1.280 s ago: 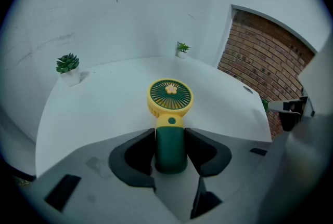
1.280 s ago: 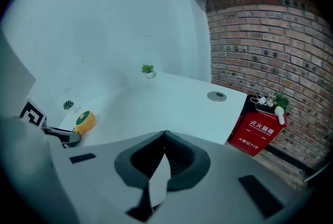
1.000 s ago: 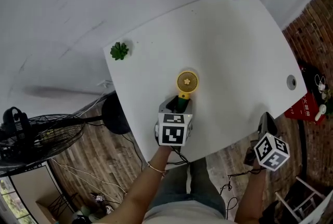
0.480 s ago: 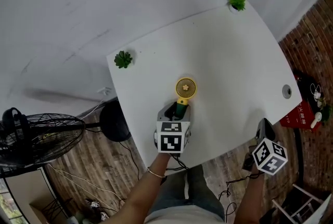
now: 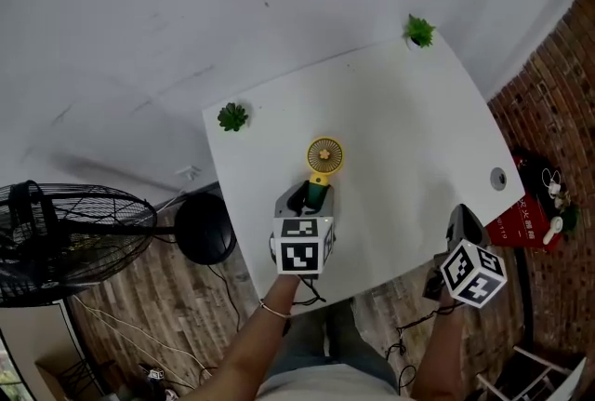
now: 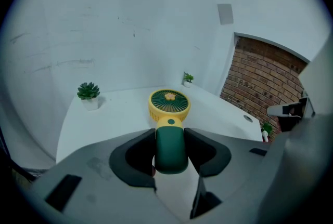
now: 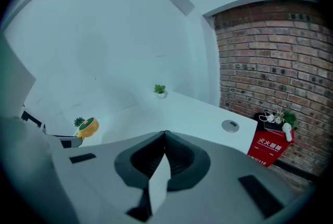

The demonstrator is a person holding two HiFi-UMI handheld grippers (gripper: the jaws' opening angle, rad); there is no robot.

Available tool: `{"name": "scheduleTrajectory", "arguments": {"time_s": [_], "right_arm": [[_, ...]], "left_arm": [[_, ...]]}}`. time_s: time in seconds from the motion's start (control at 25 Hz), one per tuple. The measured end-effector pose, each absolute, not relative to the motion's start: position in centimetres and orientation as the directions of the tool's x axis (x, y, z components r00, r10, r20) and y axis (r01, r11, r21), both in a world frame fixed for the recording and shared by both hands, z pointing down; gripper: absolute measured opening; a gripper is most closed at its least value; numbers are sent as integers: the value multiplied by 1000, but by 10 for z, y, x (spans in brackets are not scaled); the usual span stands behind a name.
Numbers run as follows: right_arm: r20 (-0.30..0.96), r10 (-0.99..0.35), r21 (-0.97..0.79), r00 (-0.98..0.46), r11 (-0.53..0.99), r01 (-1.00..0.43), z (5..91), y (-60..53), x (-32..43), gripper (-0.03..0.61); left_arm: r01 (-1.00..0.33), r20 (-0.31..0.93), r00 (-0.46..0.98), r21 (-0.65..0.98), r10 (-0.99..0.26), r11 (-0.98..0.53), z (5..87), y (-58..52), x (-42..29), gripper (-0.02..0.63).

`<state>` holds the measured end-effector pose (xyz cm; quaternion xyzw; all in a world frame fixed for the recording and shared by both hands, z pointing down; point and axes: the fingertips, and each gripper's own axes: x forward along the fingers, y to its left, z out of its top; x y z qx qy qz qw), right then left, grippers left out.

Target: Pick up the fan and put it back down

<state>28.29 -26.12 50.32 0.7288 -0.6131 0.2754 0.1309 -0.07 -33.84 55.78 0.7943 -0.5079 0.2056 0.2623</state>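
Left claw [image 6: 170, 140] clamps fan [image 6: 169, 106] by green handle, head out over desk [image 5: 409, 129]. Looks light, rigid plastic; handle is the right hold, grille likely fragile. Right claw [image 7: 165, 137] closed, empty.

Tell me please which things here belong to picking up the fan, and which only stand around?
Belong to the job:
- small yellow fan with dark green handle
- left gripper, shut on its handle
- white table

Only standing around:
- two small green potted plants
- large black floor fan
- red box
- right gripper, shut and empty
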Motion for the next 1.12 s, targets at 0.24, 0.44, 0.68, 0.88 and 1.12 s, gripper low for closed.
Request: {"name": "scheduleTrajectory", "arguments": {"time_s": [0.24, 0.44, 0.68, 0.88, 1.12], "right_arm": [[472, -880, -165, 49, -143, -976, 454, -283, 260, 0], [397, -918, -166, 15, -88, -982, 415, -294, 245, 0], [316, -948, -164, -39, -14, -986, 372, -298, 224, 0], [238, -968, -148, -80, 45, -988, 334, -302, 205, 0], [148, -981, -114, -124, 108, -988, 287, -298, 185, 0]], "left_arm": [[-925, 493, 381, 188, -783, -331, 502, -347, -9, 173], [-936, 405, 351, 153, -844, -316, 452, -351, -25, 173], [-955, 299, 294, 114, -908, -272, 396, -344, -56, 173], [-970, 192, 239, 88, -952, -225, 348, -337, -86, 173], [-980, 64, 184, 90, -981, -178, 293, -322, -114, 173]]}}
